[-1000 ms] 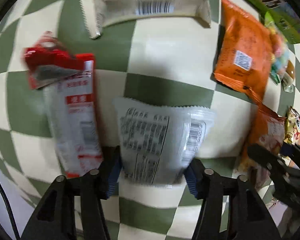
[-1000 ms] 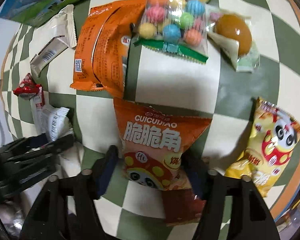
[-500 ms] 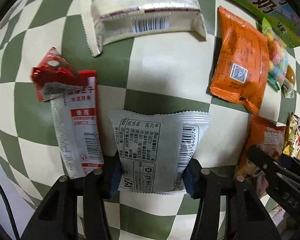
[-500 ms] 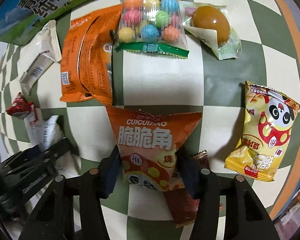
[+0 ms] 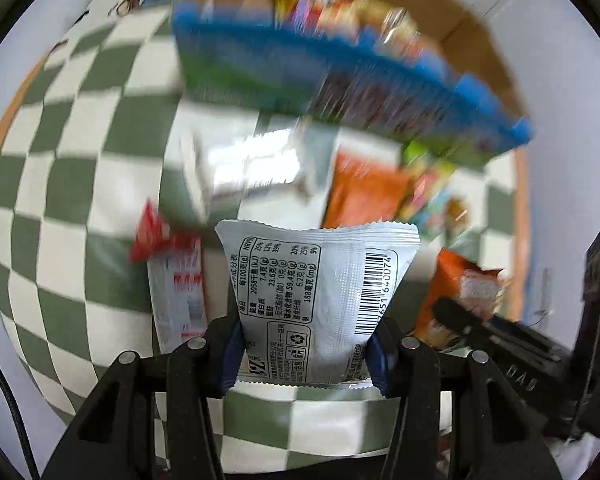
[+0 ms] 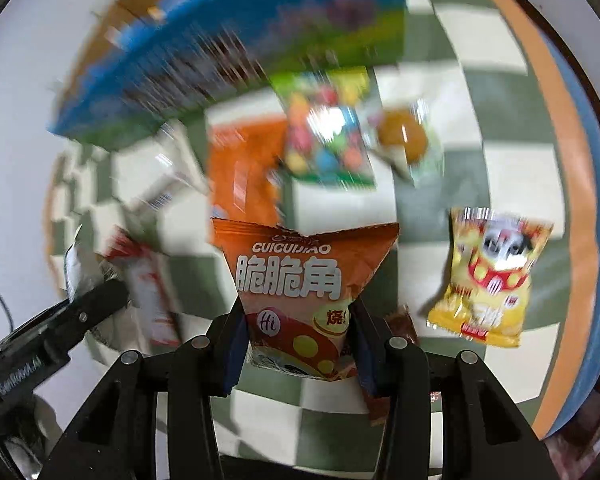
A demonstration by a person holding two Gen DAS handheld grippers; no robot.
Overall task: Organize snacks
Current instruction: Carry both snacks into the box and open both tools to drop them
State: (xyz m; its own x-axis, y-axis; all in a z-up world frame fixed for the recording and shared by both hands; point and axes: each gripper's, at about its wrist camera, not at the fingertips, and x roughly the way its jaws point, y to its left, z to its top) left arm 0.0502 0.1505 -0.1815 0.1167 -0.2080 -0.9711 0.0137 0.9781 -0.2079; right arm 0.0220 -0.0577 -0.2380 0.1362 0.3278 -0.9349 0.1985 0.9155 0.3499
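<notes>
Both grippers were clamped on snack packets, each lifted clear of the checked tablecloth [image 5: 80,184]. On the left gripper [image 5: 302,354], the jaws were closed to the width of a silver-white packet [image 5: 320,292], its blue pads [image 5: 230,356] pressing the lower side edges so that the bag pinched narrow at the bottom and flared toward its crimped top. That packet faced the camera with its back: a nutrition table, a recycling mark and a barcode running up the right side.

Seen from the right wrist, the right gripper [image 6: 298,354] was closed narrower on an orange chip bag [image 6: 300,280] printed "CUICUIJIAO" with large white Chinese characters. The fingers squeezed its lower end, and the bag spread into a wedge above them.

Everything behind was motion-blurred. A blue and green carton [image 6: 236,52] stood at the far side of the cloth, open at the top with colourful wrappers inside in the left view. On the table lay a second orange packet [image 6: 244,176], a clear bag of coloured candy balls [image 6: 324,136], a brown egg-like item in clear wrap [image 6: 404,140], a yellow panda packet [image 6: 488,276] to the right, a long white wrapper [image 5: 244,164], and a red-and-white sachet [image 5: 176,280] just left of the silver-white packet. A dark reddish wrapper [image 6: 400,328] showed behind the right gripper's fingers.
</notes>
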